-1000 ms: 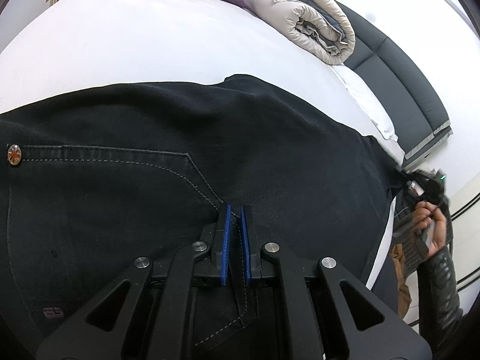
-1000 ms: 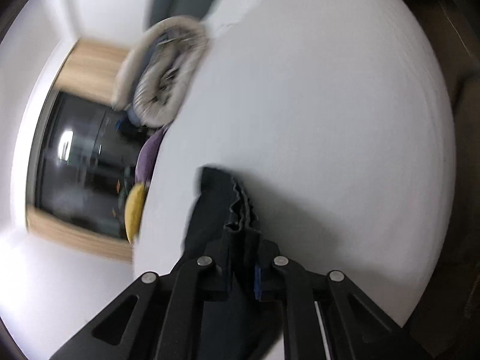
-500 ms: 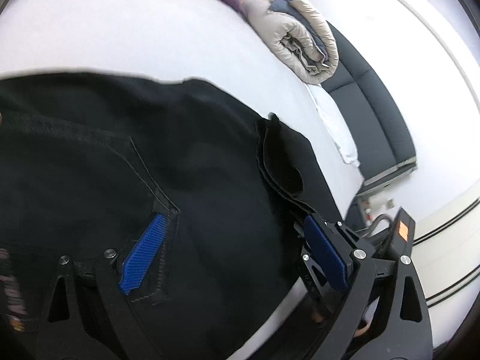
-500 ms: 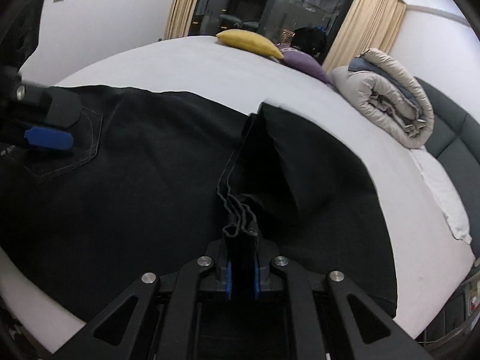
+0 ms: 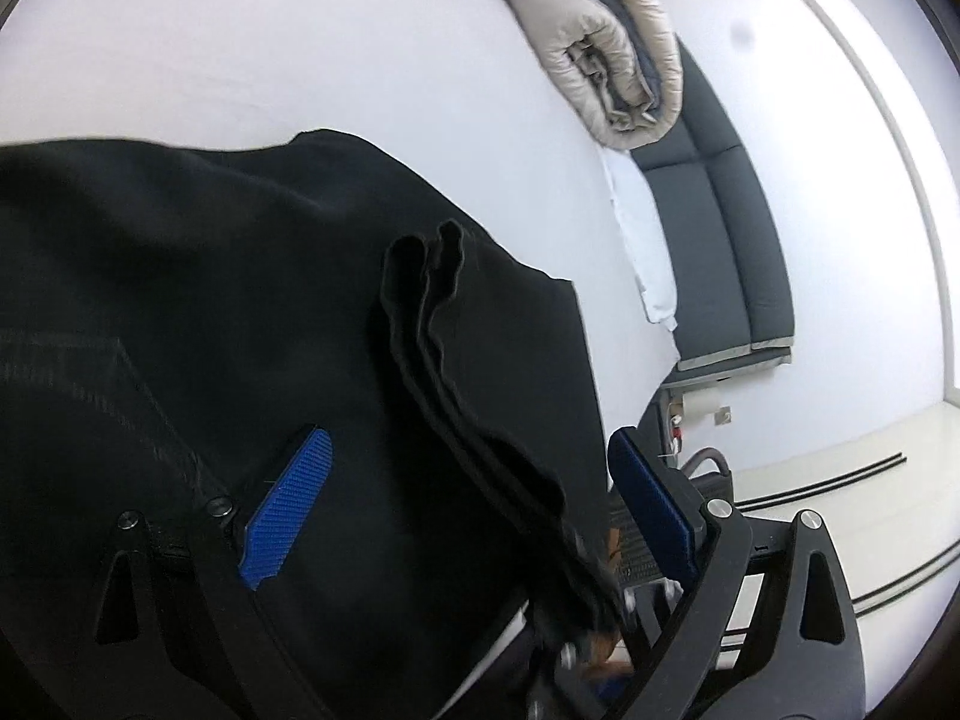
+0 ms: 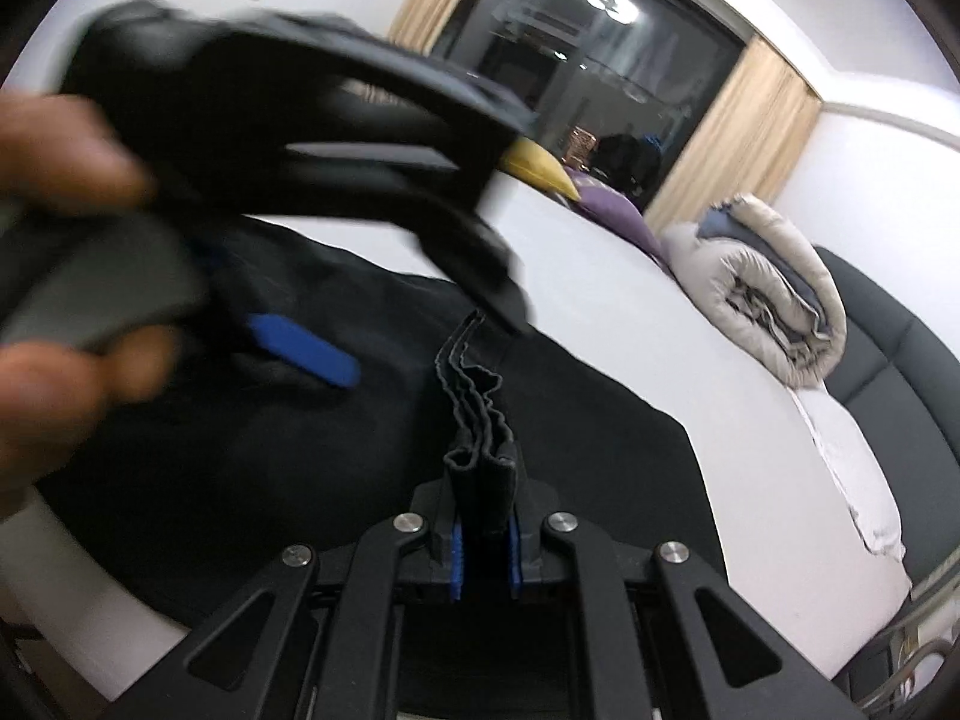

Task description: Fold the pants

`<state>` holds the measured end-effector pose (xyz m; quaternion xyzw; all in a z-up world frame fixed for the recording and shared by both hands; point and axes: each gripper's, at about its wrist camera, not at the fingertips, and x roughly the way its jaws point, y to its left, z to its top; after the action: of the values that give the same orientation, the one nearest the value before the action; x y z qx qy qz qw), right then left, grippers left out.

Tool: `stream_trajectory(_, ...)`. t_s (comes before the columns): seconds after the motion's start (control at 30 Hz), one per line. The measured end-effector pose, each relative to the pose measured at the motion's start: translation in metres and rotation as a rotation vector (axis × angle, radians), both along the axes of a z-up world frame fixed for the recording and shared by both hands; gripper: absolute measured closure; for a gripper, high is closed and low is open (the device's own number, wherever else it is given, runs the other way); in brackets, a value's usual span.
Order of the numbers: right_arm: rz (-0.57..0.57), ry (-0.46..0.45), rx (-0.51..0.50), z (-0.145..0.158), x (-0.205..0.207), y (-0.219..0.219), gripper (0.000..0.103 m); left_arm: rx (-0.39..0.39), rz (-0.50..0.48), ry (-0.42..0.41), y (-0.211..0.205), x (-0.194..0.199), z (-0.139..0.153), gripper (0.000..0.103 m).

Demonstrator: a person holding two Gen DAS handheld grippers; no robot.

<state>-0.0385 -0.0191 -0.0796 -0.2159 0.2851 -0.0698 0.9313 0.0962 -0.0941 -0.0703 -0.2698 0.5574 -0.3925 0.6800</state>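
Note:
Black pants point(image 5: 198, 276) lie spread on a white bed point(image 5: 288, 42). A bunched hem of the legs point(image 5: 432, 300) is lifted over the seat area. My left gripper point(image 5: 474, 504) is open, its blue pads on either side of that bunched edge, holding nothing. My right gripper point(image 6: 483, 546) is shut on the bunched hem point(image 6: 480, 420) and holds it up over the pants point(image 6: 252, 456). The left gripper point(image 6: 306, 348) shows blurred at the upper left of the right wrist view, in a hand.
A rolled beige duvet point(image 5: 612, 60) point(image 6: 774, 300) lies at the head of the bed by a dark headboard point(image 5: 720, 228). Yellow and purple pillows point(image 6: 576, 186) sit near a dark window point(image 6: 600, 72) with curtains. The floor point(image 5: 840, 456) is at right.
My left gripper let go of the pants near the pocket and opened, then swung right toward the hem. My right gripper carried the hem over onto the seat area.

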Motion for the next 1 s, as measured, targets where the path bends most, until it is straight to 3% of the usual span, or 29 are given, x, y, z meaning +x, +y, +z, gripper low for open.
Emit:
stream_trajectory(0.07,0.024,-0.002,0.002,0.001,-0.001,0.010,0.091,0.031,-0.025,0.001,-0.001,0.007,-0.001,0.036)
stream_trajectory(0.1,0.031,0.000,-0.002,0.000,-0.001,0.013,0.091,0.056,-0.040,0.003,-0.003,0.009,-0.002,0.064)
stream_trajectory(0.13,0.036,-0.001,-0.004,0.000,-0.002,0.015,0.091,0.084,-0.057,0.001,-0.004,0.012,-0.002,0.077)
stream_trajectory(0.23,0.053,0.000,-0.008,0.002,-0.002,0.024,0.091,0.120,-0.078,-0.043,0.000,0.015,0.003,0.088)
stream_trajectory(0.43,0.096,0.003,-0.024,0.002,-0.003,0.040,0.091,0.166,-0.086,-0.123,0.021,0.014,0.015,0.092)
stream_trajectory(0.77,0.155,0.099,-0.065,-0.027,0.000,0.068,0.091,0.206,-0.063,-0.108,0.052,0.013,-0.024,0.091)
stream_trajectory(0.87,0.155,0.148,-0.057,-0.039,0.002,0.070,0.088,0.222,-0.048,-0.116,0.052,0.011,-0.021,0.089)
stream_trajectory(0.93,0.151,0.145,-0.022,-0.034,-0.001,0.067,0.082,0.283,-0.003,-0.153,0.066,0.008,-0.013,0.089)
stream_trajectory(1.0,0.169,0.155,0.065,-0.024,-0.006,0.057,0.061,0.340,0.051,-0.198,0.083,0.005,0.003,0.089)
